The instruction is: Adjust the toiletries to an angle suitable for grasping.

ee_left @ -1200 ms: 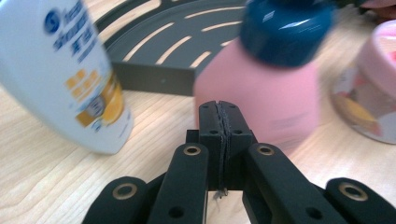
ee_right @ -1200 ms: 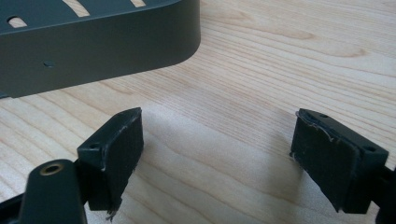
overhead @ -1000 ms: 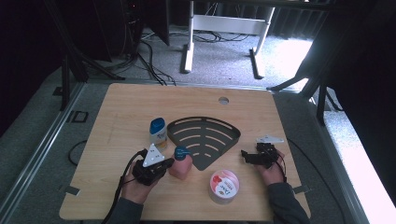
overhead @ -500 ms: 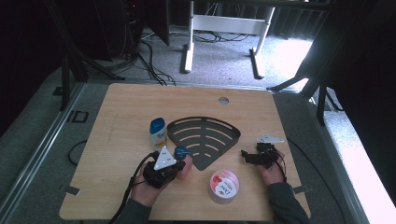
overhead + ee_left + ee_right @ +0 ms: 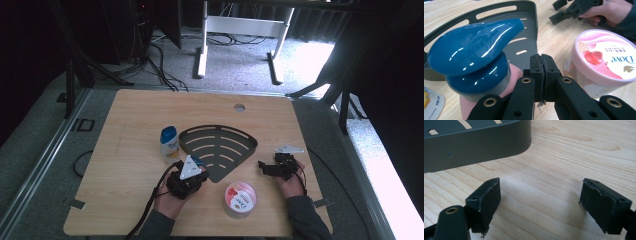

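Observation:
My left gripper (image 5: 189, 176) (image 5: 541, 72) is shut, its pads pressed flat together with nothing between them. Right beside it, to the left in the left gripper view, stands a pink bottle (image 5: 514, 75) with a glossy blue pump cap (image 5: 471, 47); whether they touch I cannot tell. In the high view the gripper covers most of this bottle, and a bit of blue cap (image 5: 197, 161) shows. My right gripper (image 5: 264, 168) (image 5: 540, 200) rests open low over bare wood, near the corner of a dark slotted fan-shaped tray (image 5: 220, 146) (image 5: 474, 142).
A pink-lidded Dove tub (image 5: 240, 199) (image 5: 604, 62) stands near the table's front edge between the two hands. A white bottle with a blue cap (image 5: 170, 143) stands left of the tray. The table (image 5: 135, 115) has a cable hole (image 5: 239, 107) at the back.
My left gripper has slid to the right, up to the pink bottle, and now covers it in the high view. The right gripper has stayed put.

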A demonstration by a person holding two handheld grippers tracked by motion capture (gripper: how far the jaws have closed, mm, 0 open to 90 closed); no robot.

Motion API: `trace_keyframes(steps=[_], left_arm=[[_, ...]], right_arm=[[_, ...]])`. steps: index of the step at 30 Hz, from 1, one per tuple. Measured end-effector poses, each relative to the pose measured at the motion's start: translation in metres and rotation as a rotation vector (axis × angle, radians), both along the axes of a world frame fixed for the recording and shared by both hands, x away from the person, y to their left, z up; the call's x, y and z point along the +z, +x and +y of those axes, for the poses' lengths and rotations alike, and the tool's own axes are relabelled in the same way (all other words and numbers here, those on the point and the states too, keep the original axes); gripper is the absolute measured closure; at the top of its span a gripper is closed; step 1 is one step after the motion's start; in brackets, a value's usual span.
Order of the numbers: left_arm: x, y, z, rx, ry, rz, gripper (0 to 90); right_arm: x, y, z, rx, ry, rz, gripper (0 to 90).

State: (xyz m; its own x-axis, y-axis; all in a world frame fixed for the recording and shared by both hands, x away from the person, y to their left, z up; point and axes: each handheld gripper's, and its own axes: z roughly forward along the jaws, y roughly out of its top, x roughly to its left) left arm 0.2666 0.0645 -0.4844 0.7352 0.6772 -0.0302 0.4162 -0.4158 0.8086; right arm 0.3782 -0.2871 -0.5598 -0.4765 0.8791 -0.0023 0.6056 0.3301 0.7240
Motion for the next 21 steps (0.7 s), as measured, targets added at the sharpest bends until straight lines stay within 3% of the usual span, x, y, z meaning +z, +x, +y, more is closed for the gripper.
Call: trace_keyframes(steps=[6,9,21], left_arm=[[-0.0015,0.0023,0.0002,0.039,-0.002,0.021,89.7],[-0.0013,0.0007,-0.0026,0.052,0.024,0.004,89.7],[-0.0014,0.0042,0.0042,0.083,0.021,0.007,89.7]], right_arm=[[0.0,0.0,0.0,0.0,0.0,0.0,16.6],[0.0,0.0,0.0,0.0,0.0,0.0,16.5],[0.0,0.0,0.0,0.0,0.0,0.0,16.6]])
